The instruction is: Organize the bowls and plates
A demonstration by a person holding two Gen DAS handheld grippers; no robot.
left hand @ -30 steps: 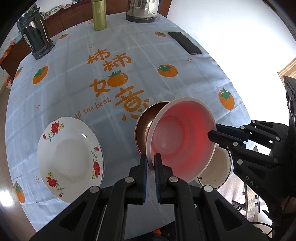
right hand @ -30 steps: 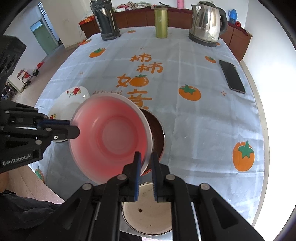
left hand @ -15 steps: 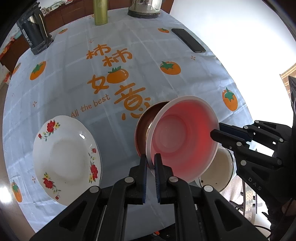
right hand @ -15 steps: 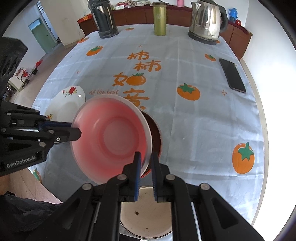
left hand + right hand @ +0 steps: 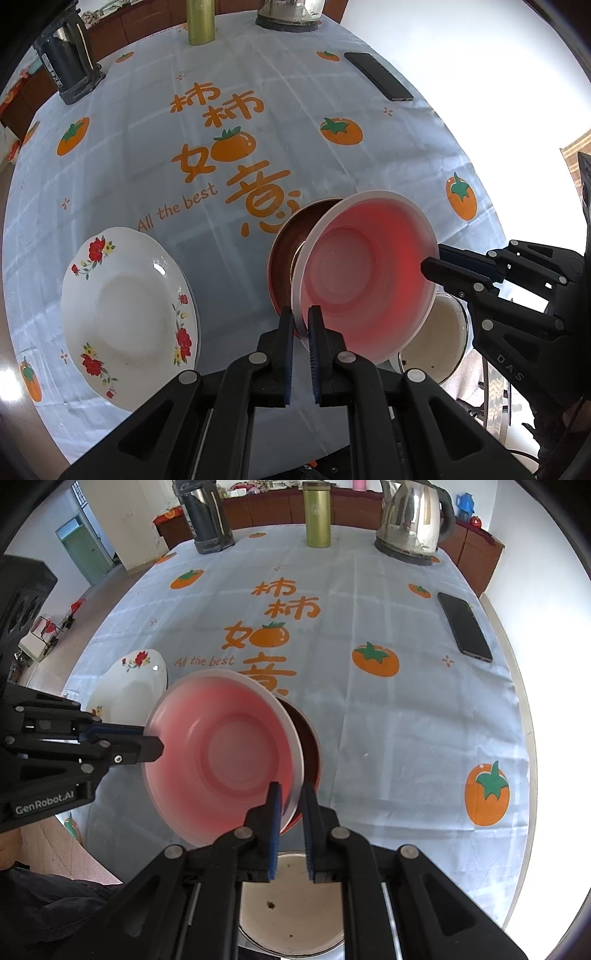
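A pink plastic bowl (image 5: 365, 273) with a white rim is held tilted in the air by both grippers, one on each side of its rim. My left gripper (image 5: 301, 317) is shut on its near-left rim; my right gripper (image 5: 290, 794) is shut on the opposite rim. The bowl (image 5: 221, 757) hangs just above a brown bowl (image 5: 286, 243) that sits on the tablecloth. A white plate with red flowers (image 5: 125, 310) lies to the left. A cream enamel bowl (image 5: 291, 908) sits at the table's near edge, partly hidden by my right gripper.
At the far edge stand a steel kettle (image 5: 410, 520), a green canister (image 5: 316, 515) and a dark thermos jug (image 5: 207, 517). A black phone (image 5: 464, 626) lies at the right side. The round table's edge (image 5: 517, 686) curves close on the right.
The pink bowl, held by both grippers, has shifted slightly; the view has drifted a little over the table. The grip on the rim is the same.
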